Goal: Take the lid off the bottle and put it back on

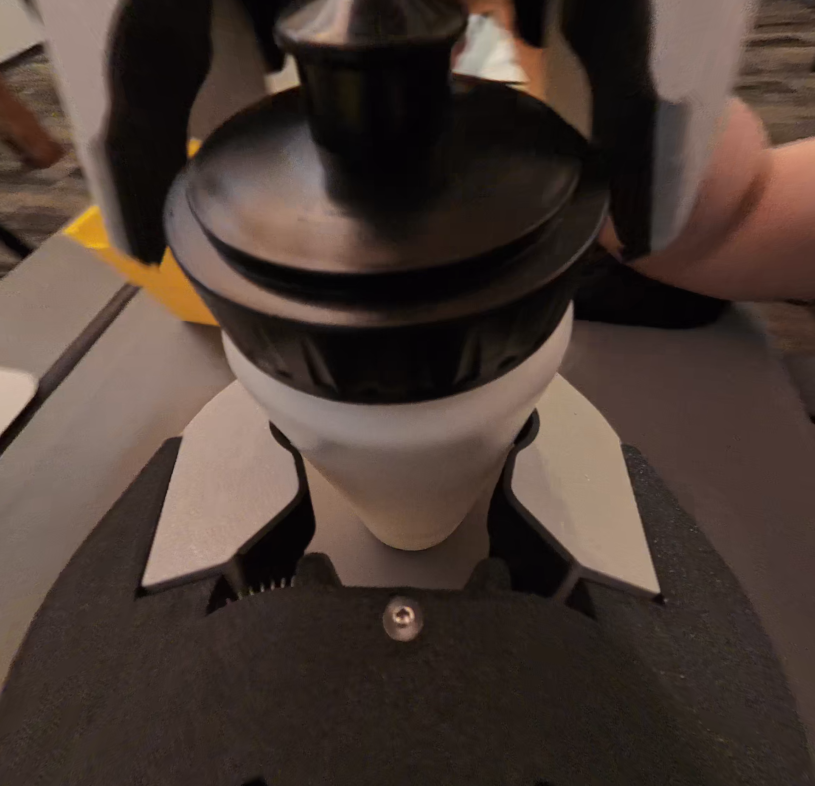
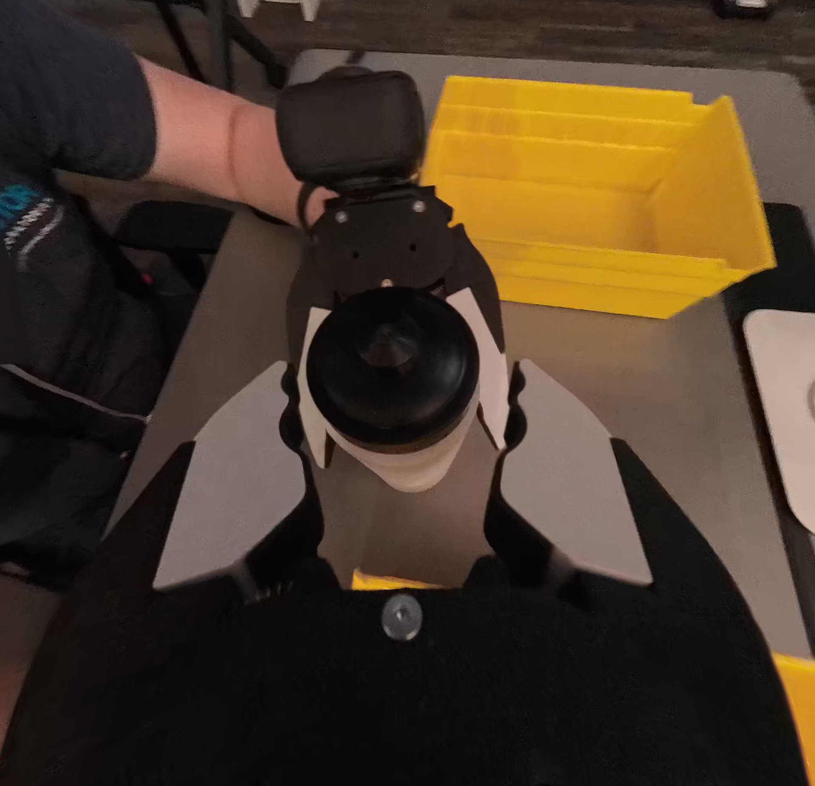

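Gripping of the bottle [image 1: 397, 478] is done by the left gripper [image 1: 405, 432], reached in by an arm [image 2: 211, 147] from the left edge of the tabletop [image 2: 617, 390]; its tongs are pressed against the white body on both sides, below the lid [image 1: 388, 218]. The bottle is seen near the middle of the tabletop, upright, and its base appears to rest on the surface, though this cannot be told for sure. The black lid is seated on the neck, so the unscrewing is judged not yet begun. Above it the right gripper [image 2: 401, 379] is held pointing down, its tongs spread, one on each side of the lid's rim and not yet pinching it. For the step to be done well, the tongs should be lowered until the ribbed skirt, not the narrow spout, lies between them, and centred so that both pads meet the skirt together. Only then should they be closed firmly and the lid be turned about the bottle's own axis, while the body is kept clamped so that it is not spun or tipped. Farther right, a yellow bin [image 2: 595, 218] is set at the far edge, and a white object [image 2: 785, 412] lies at the right edge, both well apart from the work.
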Demonstrator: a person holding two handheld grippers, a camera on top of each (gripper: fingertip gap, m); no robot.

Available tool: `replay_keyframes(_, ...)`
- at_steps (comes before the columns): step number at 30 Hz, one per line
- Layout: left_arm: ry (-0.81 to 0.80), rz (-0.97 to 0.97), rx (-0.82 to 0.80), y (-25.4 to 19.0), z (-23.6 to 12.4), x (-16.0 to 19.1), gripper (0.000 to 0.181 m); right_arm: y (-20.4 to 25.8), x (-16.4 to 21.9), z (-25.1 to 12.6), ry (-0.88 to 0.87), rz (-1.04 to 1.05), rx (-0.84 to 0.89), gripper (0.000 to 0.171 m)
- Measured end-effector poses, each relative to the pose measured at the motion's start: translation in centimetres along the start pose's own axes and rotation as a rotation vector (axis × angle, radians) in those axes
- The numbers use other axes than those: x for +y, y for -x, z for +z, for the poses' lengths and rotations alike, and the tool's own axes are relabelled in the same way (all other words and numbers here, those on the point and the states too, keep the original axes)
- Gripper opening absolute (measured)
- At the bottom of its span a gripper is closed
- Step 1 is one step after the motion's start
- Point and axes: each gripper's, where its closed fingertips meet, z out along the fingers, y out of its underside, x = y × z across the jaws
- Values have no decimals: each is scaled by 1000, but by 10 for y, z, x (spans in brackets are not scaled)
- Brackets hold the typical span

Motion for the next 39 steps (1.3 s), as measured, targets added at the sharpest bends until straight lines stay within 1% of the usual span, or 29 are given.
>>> replay_keyframes(3, -8, -89, -116, 28, -5, 5, 99, -21, -10, 3, 23, 74, 201, 93)
replay_keyframes(6, -17, -150, -160, 41, -10, 7, 99, -37, -14, 5, 48, 201, 365, 91)
replay_keyframes(8, -14, -155, -173, 43, -11, 8, 99, -41, -8, 8, 82, 253, 407, 86)
replay_keyframes(9, -11, -147, -174, 42, -11, 8, 99, -40, -5, 10, 94, 267, 395, 78)
replay_keyframes(10, -7, -139, -179, 42, -10, 8, 99, -40, -4, 11, 104, 264, 379, 73)
replay_keyframes(12, -8, -121, -164, 39, -10, 7, 99, -37, -3, 11, 111, 227, 337, 73)
replay_keyframes(14, -38, -83, -108, 30, -7, 4, 99, -30, -2, 9, 99, 137, 249, 73)
replay_keyframes(17, -117, -1, -25, 13, -3, -3, 99, -12, -3, 6, -13, -49, 46, 73)
replay_keyframes(18, -130, 8, -12, 9, -2, -5, 99, -7, -4, 4, -72, -73, -26, 73)
replay_keyframes(20, -130, -44, -3, 11, -2, -5, 99, -9, -4, 2, -144, -28, -102, 72)
replay_keyframes(21, -126, -75, -19, 15, -2, -4, 99, -14, -4, 2, -157, 12, -101, 71)
replay_keyframes(23, -115, -113, -76, 29, -6, -1, 99, -27, -5, 3, -157, 90, -43, 72)
replay_keyframes(24, -111, -124, -101, 35, -8, 1, 99, -34, -7, 4, -154, 115, 7, 80)
replay_keyframes(25, -108, -136, -121, 40, -10, 2, 99, -40, -9, 4, -145, 137, 70, 85)
replay_keyframes(27, -108, -167, -144, 47, -13, 3, 99, -48, -12, 4, -113, 154, 183, 88)
replay_keyframes(30, -102, -190, -178, 52, -14, 5, 99, -49, -17, 10, -70, 166, 273, 87)
replay_keyframes(31, -93, -184, -187, 52, -14, 5, 99, -51, -18, 13, -55, 169, 310, 84)
replay_keyframes(32, -81, -173, -198, 52, -14, 6, 99, -52, -18, 14, -43, 173, 341, 76)
replay_keyframes(35, -59, -132, -182, 47, -12, 6, 99, -47, -15, 17, 6, 157, 330, 75)
replay_keyframes(37, -55, -74, -96, 32, -9, 4, 99, -34, -12, 13, 22, 98, 232, 75)
replay_keyframes(39, -74, -13, 28, 9, -5, 0, 99, -14, -10, 8, -9, -16, 78, 75)
